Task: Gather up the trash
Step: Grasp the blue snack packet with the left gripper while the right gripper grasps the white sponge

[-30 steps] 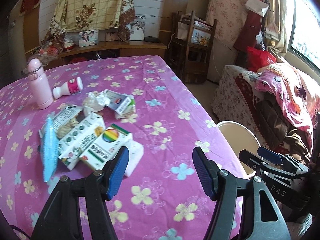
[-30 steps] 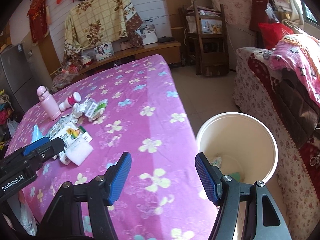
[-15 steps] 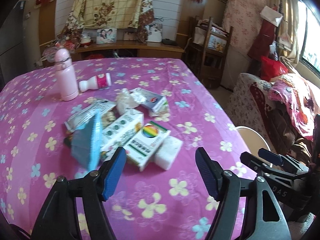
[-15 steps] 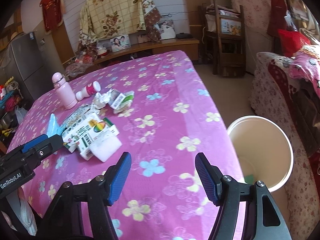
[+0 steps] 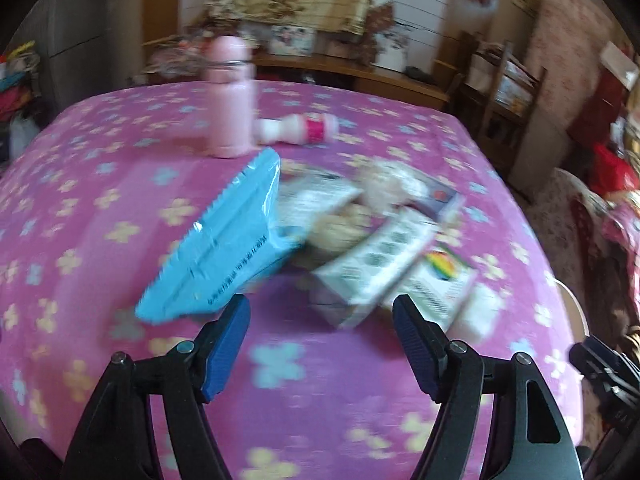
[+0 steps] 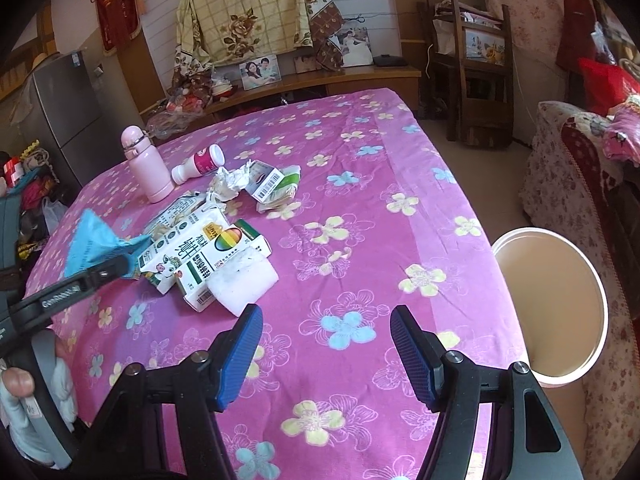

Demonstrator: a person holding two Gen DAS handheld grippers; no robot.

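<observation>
A heap of trash lies on the pink flowered table (image 6: pixel 360 208): a blue wrapper (image 5: pixel 224 240) (image 6: pixel 94 246), a milk carton (image 6: pixel 180 256), a rainbow box (image 6: pixel 224 268), a white sponge (image 6: pixel 246 280), crumpled paper (image 6: pixel 230 180) and a barcode box (image 6: pixel 266 184). My left gripper (image 5: pixel 322 332) is open, low over the table, its left finger close beside the blue wrapper's near edge. My right gripper (image 6: pixel 326 346) is open and empty above the table's near right part. A cream bin (image 6: pixel 552 304) stands on the floor right of the table.
A pink flask (image 6: pixel 146 168) stands upright and a small white-and-pink bottle (image 6: pixel 198 166) lies beside it behind the heap. A sofa with floral covers (image 6: pixel 580 184) stands right. A wooden chair (image 6: pixel 480 80) and a sideboard (image 6: pixel 320 84) are behind the table.
My left gripper has swung left and closer to the heap, with the blue wrapper now just ahead. My right gripper moved left, away from the bin and toward the table.
</observation>
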